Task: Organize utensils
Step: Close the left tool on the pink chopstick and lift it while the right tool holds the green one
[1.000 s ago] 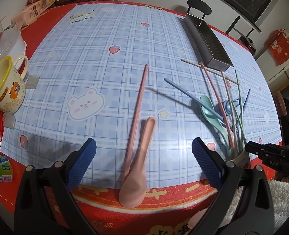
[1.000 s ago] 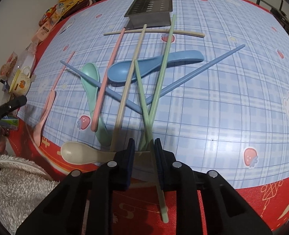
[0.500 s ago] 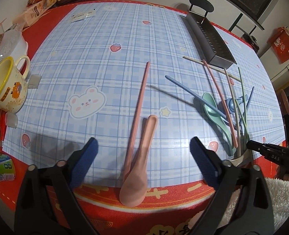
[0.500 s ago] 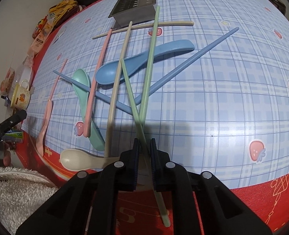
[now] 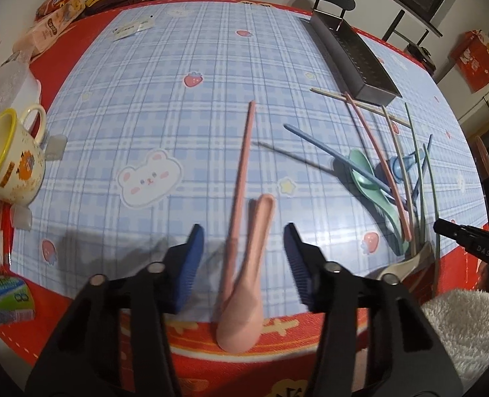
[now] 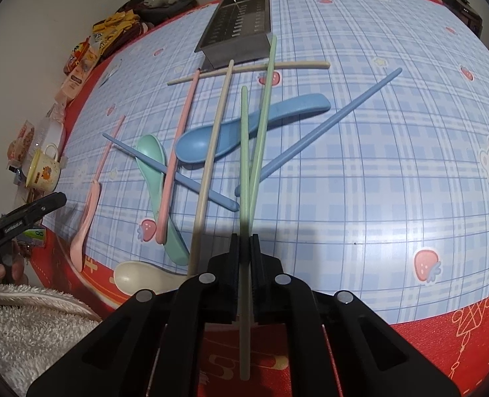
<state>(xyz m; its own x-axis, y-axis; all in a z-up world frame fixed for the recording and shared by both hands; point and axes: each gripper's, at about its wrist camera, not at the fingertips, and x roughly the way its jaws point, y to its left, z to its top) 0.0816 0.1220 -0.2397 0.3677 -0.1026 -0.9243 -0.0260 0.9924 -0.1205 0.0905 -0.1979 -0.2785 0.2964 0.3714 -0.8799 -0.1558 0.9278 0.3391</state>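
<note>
My left gripper [image 5: 243, 228] hovers over the near table edge, its jaws closing around a pink spoon [image 5: 241, 314] and a pink chopstick [image 5: 244, 152]. The blue pads stand clear of both. My right gripper [image 6: 244, 236] is shut on a green chopstick [image 6: 244, 139], which runs through the jaws and points away. A second green chopstick [image 6: 264, 106] ends at the jaw tips; I cannot tell whether it is gripped. Under them lies a pile: blue spoon [image 6: 211, 142], mint spoon [image 6: 152, 162], cream spoon [image 6: 138, 276], and blue, pink and cream chopsticks.
A perforated metal utensil holder [image 6: 241, 29] lies at the far side of the table, just beyond the pile. A yellow-rimmed mug [image 5: 6, 162] and snack packets [image 5: 56, 16] crowd the left edge. A fleecy white sleeve [image 5: 459, 324] is near the front edge.
The left jaws have narrowed around the pink spoon and chopstick. The right jaws have closed fully on the green chopstick, whose far end has swung to point straight ahead.
</note>
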